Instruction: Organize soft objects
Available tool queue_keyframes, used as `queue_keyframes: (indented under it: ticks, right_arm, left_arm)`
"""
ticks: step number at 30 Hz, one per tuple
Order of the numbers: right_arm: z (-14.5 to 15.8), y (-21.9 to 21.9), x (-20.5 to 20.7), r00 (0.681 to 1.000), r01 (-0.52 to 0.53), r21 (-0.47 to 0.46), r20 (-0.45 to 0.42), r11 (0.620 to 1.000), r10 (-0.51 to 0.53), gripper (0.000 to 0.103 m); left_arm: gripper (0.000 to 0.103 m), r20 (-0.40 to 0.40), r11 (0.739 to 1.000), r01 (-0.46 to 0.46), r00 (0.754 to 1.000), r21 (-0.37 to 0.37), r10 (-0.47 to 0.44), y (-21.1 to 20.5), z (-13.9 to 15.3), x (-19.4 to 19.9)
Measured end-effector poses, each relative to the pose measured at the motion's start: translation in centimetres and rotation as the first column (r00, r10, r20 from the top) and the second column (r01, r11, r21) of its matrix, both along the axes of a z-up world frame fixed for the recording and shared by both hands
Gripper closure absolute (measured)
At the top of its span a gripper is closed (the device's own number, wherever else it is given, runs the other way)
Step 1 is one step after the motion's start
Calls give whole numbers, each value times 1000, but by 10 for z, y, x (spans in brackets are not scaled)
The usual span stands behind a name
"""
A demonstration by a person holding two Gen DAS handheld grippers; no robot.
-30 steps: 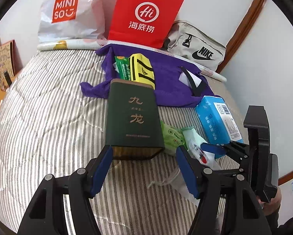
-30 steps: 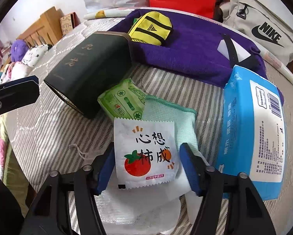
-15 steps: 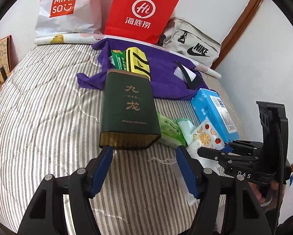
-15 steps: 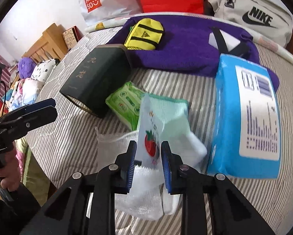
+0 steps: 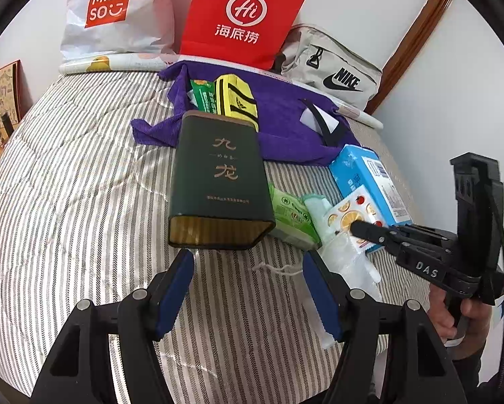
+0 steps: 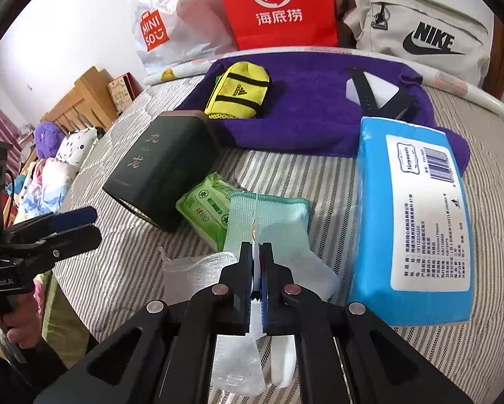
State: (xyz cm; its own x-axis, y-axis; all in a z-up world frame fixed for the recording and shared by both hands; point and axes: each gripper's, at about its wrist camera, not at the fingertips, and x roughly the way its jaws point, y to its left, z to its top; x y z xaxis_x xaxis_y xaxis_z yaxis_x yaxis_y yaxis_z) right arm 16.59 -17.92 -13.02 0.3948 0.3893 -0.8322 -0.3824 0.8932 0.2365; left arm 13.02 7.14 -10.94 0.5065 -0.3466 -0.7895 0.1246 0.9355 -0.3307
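On the bed (image 6: 319, 175) the tin (image 6: 161, 165) lies on its side, with the wipes (image 6: 204, 208) touching its right flank and a cloth (image 6: 272, 219) just right of them. The tissue pack (image 6: 416, 215) lies farther right. Behind them a towel (image 6: 312, 107) carries the pouch (image 6: 240, 91), and the bags (image 6: 278, 3) stand at the wall.

**A bedroom in a home, with a bed as the work surface**

Everything lies on a bed (image 5: 66, 175) covered by a grey-and-white striped quilted spread. Against the plain white wall at its far edge lean a red paper shopping bag (image 5: 241, 17), a white Miniso plastic bag (image 5: 117, 17) and a beige Nike waist bag (image 5: 332, 70). In the right wrist view a wooden headboard (image 6: 80, 101) stands at the left, with a purple plush toy (image 6: 48, 138) and patterned bedding (image 6: 49, 181) piled beside it. Brown wooden trim (image 5: 416, 37) runs up the wall. A purple towel (image 6: 319, 107) is spread over the quilt.
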Motion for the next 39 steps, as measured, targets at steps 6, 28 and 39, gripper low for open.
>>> queue_keyframes:
  ticks: [6,28,39]
  right_arm:
    - [19,-20,-18,997,29,45,67,999,-32,99]
    - [9,-110,-92,986,88,64,135,994,-96,99]
    - [-18,-118,-89,990,103,60,86,993,-108,99]
  left_arm:
    - [38,-22,999,32,999,-19,-32,-13,-7,-10]
    - [33,-70,997,74,995,-35,-76,-107,-47,0]
    - [73,-27,998,36,999,-57,-38,-92,-37,-8]
